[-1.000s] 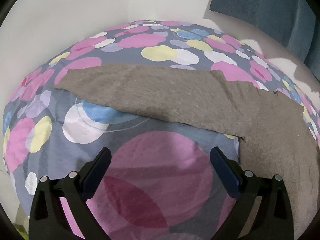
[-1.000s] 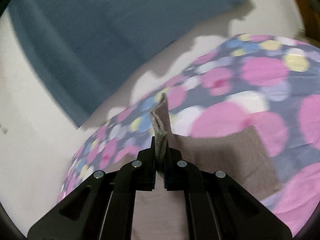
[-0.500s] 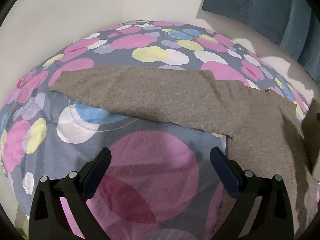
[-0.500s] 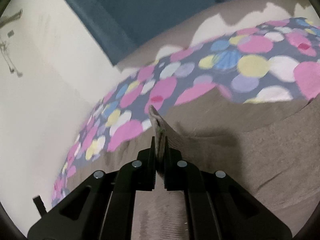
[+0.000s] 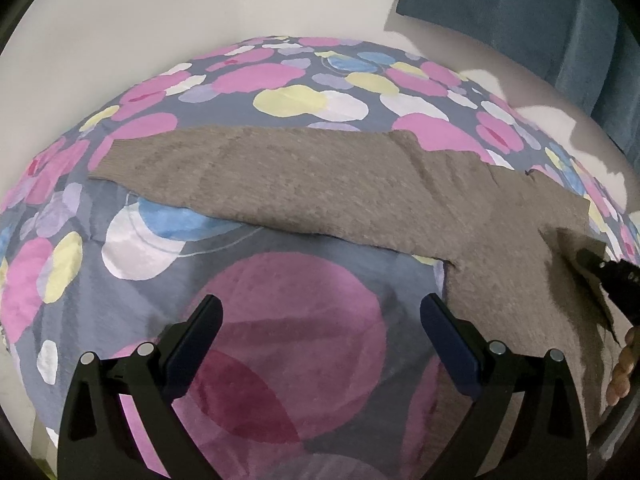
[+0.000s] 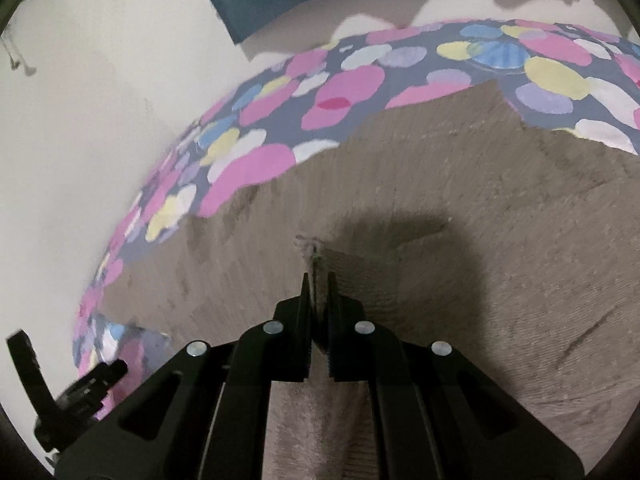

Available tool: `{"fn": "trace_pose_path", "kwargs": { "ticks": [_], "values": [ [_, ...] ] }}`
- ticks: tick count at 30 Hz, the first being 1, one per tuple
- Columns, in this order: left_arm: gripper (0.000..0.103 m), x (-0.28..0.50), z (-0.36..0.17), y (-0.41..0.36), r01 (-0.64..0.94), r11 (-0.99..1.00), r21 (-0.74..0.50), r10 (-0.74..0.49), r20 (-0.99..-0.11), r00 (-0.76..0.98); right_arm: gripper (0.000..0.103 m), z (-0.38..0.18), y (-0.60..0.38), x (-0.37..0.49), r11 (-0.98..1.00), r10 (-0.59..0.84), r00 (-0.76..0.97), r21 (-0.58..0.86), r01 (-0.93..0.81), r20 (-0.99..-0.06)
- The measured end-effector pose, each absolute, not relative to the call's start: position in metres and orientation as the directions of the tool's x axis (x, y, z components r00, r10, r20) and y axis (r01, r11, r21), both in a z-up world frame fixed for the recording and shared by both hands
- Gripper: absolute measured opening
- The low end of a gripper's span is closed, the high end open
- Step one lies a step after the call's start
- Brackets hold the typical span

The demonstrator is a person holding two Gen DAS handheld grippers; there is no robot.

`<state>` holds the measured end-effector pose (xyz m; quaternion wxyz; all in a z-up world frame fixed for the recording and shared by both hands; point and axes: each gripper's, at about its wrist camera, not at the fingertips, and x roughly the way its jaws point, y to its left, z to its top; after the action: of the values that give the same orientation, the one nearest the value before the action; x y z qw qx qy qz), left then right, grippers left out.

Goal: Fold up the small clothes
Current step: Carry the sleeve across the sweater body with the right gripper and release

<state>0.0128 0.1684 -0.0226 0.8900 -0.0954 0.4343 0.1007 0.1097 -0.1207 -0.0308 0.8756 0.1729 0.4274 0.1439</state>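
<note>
A grey-brown knit sweater (image 5: 304, 184) lies spread on a bedspread with coloured dots (image 5: 280, 92). One sleeve stretches to the left in the left wrist view; the body fills the right side. My left gripper (image 5: 320, 316) is open and empty, over bare bedspread just short of the sleeve. My right gripper (image 6: 318, 280) is shut on a fold of the sweater (image 6: 460, 216) and holds it low over the body of the sweater. It also shows at the right edge of the left wrist view (image 5: 600, 268), with the cloth in it.
A pale wall (image 5: 200, 4) stands behind the bed and a dark blue curtain (image 5: 520, 4) hangs at the back right. The left gripper shows at the lower left of the right wrist view (image 6: 72, 396), near the edge of the bedspread (image 6: 256, 128).
My right gripper has carried the pinched fold leftward and down over the sweater body and now enters the left wrist view. The left gripper stayed open and barely shifted.
</note>
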Motion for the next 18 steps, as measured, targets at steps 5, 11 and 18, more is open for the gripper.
{"fn": "trace_pose_path", "kwargs": {
  "ticks": [5,11,18],
  "values": [
    [0.098,0.013,-0.023,0.166,-0.259,0.962,-0.083,0.094,-0.793,0.602,0.005,-0.037,-0.111,0.109,0.905,0.4,0.57,0.407,-0.123,-0.718],
    [0.098,0.013,-0.024,0.164,-0.257,0.963,-0.082,0.092,-0.794,0.6,0.005,-0.036,-0.099,0.106,0.906,0.41,0.555,0.392,-0.157,-0.724],
    [0.098,0.012,-0.024,0.164,-0.256,0.963,-0.084,0.09,-0.795,0.6,0.005,-0.036,-0.08,0.101,0.894,0.446,0.523,0.392,-0.217,-0.727]
  ]
}}
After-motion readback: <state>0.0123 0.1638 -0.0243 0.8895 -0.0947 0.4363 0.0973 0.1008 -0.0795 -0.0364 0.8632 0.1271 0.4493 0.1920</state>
